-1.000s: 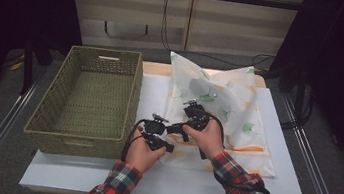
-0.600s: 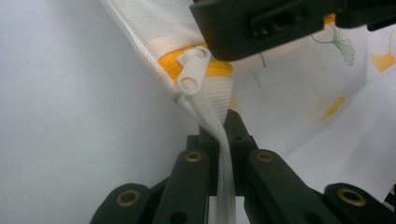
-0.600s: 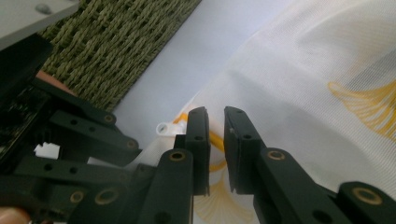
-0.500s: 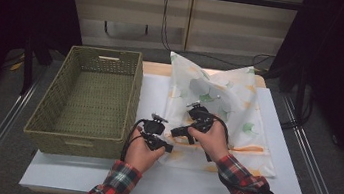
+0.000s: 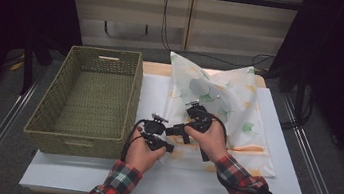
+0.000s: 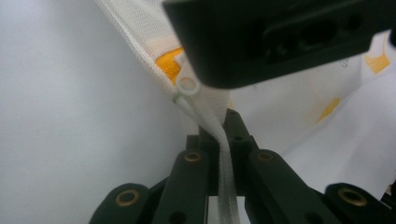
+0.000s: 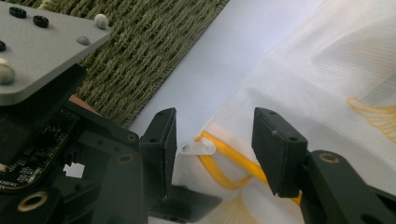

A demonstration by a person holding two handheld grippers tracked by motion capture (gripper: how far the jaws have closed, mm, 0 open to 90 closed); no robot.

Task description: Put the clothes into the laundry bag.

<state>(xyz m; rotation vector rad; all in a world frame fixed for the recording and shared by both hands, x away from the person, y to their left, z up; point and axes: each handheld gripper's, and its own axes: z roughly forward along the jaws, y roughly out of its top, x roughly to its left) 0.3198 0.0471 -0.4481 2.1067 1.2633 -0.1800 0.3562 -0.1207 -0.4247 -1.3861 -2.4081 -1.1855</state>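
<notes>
bench (image 5: 99, 175): white top, wooden strip at the far edge | left side: green woven basket (image 5: 90, 99) | middle to right: white leaf-print pillowcase (image 5: 219, 103), lying flat beside the basket

Pillowcase (image 5: 219, 103): thin matt woven cloth; zipper pull (image 7: 198, 148) probably plastic; basket (image 5: 89, 98): rough wicker.

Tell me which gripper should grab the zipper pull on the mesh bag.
Right. The right gripper is open with the zipper pull between its jaws; the left gripper is already shut on the mesh bag edge.
</notes>
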